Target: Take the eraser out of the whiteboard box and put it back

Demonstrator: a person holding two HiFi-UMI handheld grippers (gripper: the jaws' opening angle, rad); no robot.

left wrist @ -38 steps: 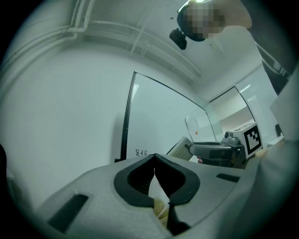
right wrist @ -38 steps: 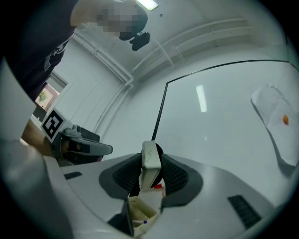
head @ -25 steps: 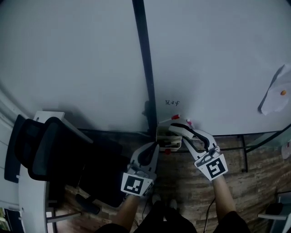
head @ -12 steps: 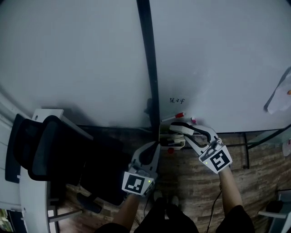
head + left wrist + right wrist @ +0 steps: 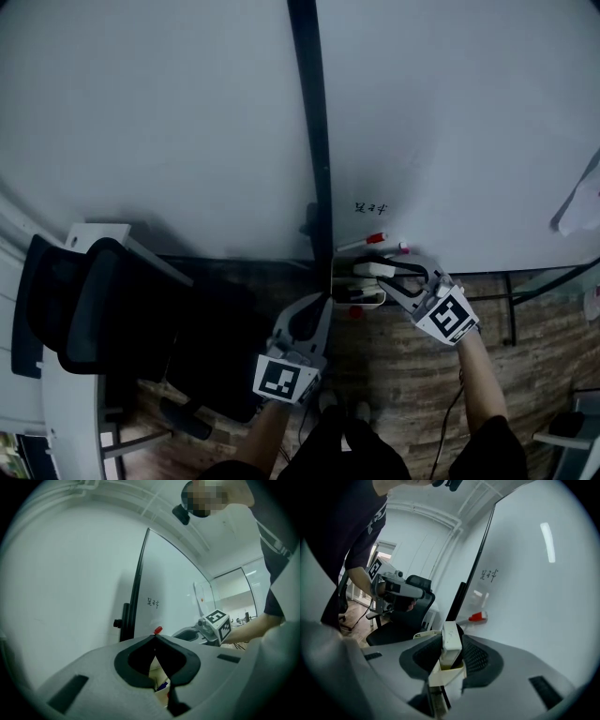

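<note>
The whiteboard box (image 5: 360,302) hangs at the foot of the whiteboard beside its dark post. My right gripper (image 5: 380,272) is shut on the white eraser (image 5: 367,270) and holds it over the box's open top. In the right gripper view the eraser (image 5: 451,638) stands upright between the ribbed pads of that gripper (image 5: 452,645), its lower end at the box's rim (image 5: 446,676). My left gripper (image 5: 322,302) is shut and empty, its tip just left of the box. In the left gripper view its jaws (image 5: 154,639) meet at the tip, and the box (image 5: 158,674) shows through the gap below.
A red-capped marker (image 5: 362,241) lies against the board just above the box. The dark post (image 5: 314,131) splits the whiteboard. A black office chair (image 5: 103,309) and a white desk edge (image 5: 56,412) stand at left. Paper (image 5: 577,202) hangs at far right.
My right gripper has come down with the eraser, from above the box to its open top. The left gripper has sunk slightly and stays shut.
</note>
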